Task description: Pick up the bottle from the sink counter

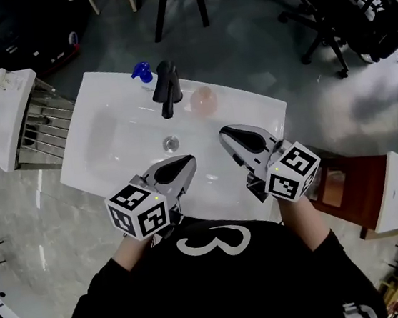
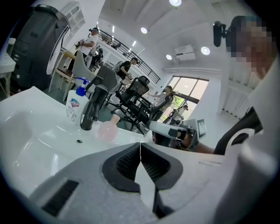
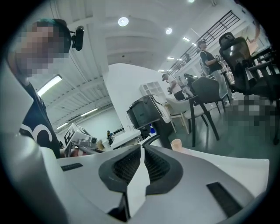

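I am holding both tools low over the near edge of the white rectangular sink counter [image 1: 97, 95], and neither is carrying anything. The left gripper [image 1: 187, 163] is keeping its dark ribbed pads pressed together on nothing, and the right gripper [image 1: 226, 134] is doing the same. I judge they are closed simply because the reach has not begun.

Two things could be the task's bottle. The white plastic bottle with a blue pump [image 1: 142, 72] is standing on the back ledge just left of the black faucet [image 1: 166, 88], and the small round pink bottle [image 1: 203, 100] is sitting just right of it. Both are well apart from my jaws. The right gripper is angling toward the pink one, so I am taking that as the likelier target.

From above, the head view is giving me the layout but only the pump's blue top. The left gripper view is showing the white bottle [image 2: 74, 107] upright with its printed label. In the right gripper view the faucet [image 3: 159, 131] is hiding most of that bottle.
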Tool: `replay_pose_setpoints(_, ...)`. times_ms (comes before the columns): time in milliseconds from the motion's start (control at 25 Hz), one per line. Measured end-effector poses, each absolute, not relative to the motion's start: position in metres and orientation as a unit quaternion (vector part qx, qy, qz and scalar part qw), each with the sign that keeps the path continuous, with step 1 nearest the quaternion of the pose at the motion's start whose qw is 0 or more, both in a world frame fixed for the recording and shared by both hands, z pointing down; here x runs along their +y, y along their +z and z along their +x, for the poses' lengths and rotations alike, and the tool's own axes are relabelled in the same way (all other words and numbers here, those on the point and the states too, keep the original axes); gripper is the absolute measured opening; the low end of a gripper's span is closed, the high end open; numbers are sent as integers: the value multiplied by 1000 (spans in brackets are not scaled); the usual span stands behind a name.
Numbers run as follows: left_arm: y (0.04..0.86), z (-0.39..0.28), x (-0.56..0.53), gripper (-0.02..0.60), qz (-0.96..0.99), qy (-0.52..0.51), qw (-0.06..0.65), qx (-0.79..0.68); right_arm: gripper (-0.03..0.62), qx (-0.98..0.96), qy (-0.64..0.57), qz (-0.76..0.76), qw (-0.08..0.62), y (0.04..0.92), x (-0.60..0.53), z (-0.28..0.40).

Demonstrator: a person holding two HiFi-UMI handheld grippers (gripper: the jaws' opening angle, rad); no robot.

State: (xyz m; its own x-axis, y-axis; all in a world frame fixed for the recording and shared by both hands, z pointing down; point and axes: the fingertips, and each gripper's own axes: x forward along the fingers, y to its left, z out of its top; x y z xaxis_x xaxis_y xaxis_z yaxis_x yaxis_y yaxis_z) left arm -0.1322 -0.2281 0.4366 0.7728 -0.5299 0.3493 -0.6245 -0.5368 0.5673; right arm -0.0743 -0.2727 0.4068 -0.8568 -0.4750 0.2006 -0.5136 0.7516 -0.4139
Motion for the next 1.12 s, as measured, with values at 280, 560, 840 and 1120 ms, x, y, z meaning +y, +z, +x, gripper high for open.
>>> replay_pose_setpoints(280, 459, -138, -243, 15, 875, 87, 360, -311, 15, -925, 235, 296, 34, 424, -300, -74)
replay_pose_setpoints(560, 472, -141, -252, 15, 877, 100, 368, -292, 15, -918, 208, 334, 49, 440, -327, -69)
replay_pose_setpoints(840, 488, -144, -258, 15, 876, 110, 377, -279, 109, -916, 173, 355, 72, 457, -344, -78)
replay_pose_setpoints(1120, 498, -146, -261, 15, 875, 111, 387, -269, 126, -906, 146, 387, 95, 476, -365, -80)
